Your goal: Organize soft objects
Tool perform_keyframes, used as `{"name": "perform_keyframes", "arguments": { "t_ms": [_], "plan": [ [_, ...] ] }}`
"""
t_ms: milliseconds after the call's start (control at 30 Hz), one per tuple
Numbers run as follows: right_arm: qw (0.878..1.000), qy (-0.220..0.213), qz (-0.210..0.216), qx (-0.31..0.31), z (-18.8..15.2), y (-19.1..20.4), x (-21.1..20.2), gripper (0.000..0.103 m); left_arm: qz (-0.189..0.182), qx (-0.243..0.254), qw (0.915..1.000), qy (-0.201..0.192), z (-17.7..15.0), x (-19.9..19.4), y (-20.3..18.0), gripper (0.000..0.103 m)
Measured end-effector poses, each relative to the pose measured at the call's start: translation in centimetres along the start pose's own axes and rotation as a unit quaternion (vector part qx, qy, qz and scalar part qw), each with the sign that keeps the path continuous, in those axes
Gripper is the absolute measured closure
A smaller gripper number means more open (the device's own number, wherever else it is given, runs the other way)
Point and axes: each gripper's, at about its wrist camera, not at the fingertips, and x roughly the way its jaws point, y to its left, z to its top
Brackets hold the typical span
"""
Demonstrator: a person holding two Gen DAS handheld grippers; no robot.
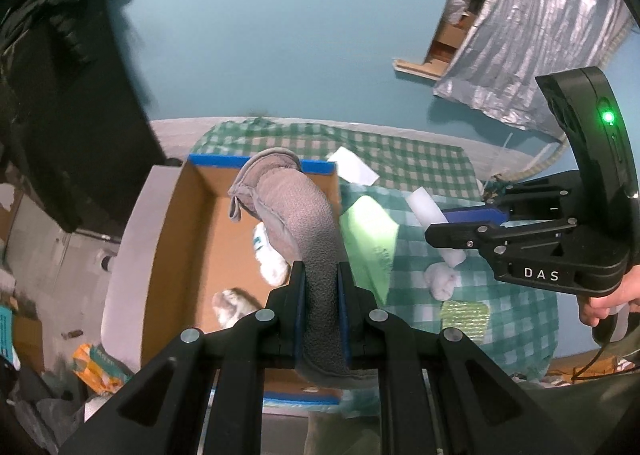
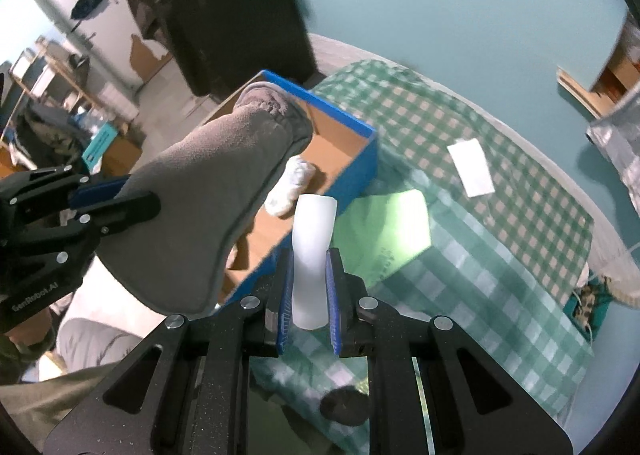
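My left gripper [image 1: 322, 275] is shut on a grey fleece slipper [image 1: 296, 215], held above the open cardboard box with blue rim [image 1: 180, 239]. The slipper also shows in the right wrist view [image 2: 208, 191], with the left gripper [image 2: 132, 195] at its left. My right gripper [image 2: 308, 267] is shut on a white foam piece [image 2: 312, 243], held over the checked cloth beside the box [image 2: 344, 163]. In the left wrist view the right gripper [image 1: 440, 227] holds the foam piece [image 1: 426, 211]. White soft items [image 1: 272, 255] and a grey-white one [image 1: 232, 305] lie in the box.
A green checked cloth [image 1: 420, 159] covers the table. On it lie a light green cloth [image 1: 370, 239], a white paper [image 1: 352, 169], a small white fluffy ball [image 1: 442, 281] and a green scouring pad [image 1: 466, 315]. A dark cabinet [image 1: 68, 123] stands left of the box.
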Motion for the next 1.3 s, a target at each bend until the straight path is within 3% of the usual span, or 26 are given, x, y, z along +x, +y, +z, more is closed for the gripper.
{"name": "perform_keyframes", "arguments": {
  "t_ms": [367, 800, 867, 1000, 1067, 1167, 1300],
  "plan": [
    [0.999, 0.021, 0.012, -0.039, 3.2, 4.3, 4.1, 0.090, 0.022, -0.020, 0.9994, 0.016, -0.8, 1.3, 3.9, 0.089],
    [0.998, 0.049, 0.023, -0.035, 6.0, 7.4, 9.3, 0.090, 0.046, -0.023, 0.9976, 0.047, -1.2, 4.4, 7.1, 0.087],
    [0.998, 0.053, 0.027, -0.029, 6.1, 7.5, 10.0, 0.083, 0.052, -0.022, 0.9970, 0.052, -1.3, 4.7, 7.1, 0.085],
    [0.998, 0.061, 0.019, -0.021, 6.2, 7.8, 10.9, 0.079, 0.064, -0.027, 0.9963, 0.050, -1.4, 4.7, 7.5, 0.062],
    [0.998, 0.060, 0.013, -0.014, 6.3, 7.6, 11.0, 0.062, 0.062, -0.035, 0.9962, 0.050, -1.4, 4.5, 7.7, 0.053],
    [0.999, 0.053, 0.002, -0.006, 6.3, 7.4, 10.7, 0.052, 0.056, -0.046, 0.9960, 0.051, -1.7, 4.3, 8.2, 0.052],
    [0.999, 0.047, -0.001, 0.003, 6.1, 6.8, 9.9, 0.051, 0.055, -0.058, 0.9953, 0.055, -1.9, 4.1, 8.4, 0.051]
  ]
}}
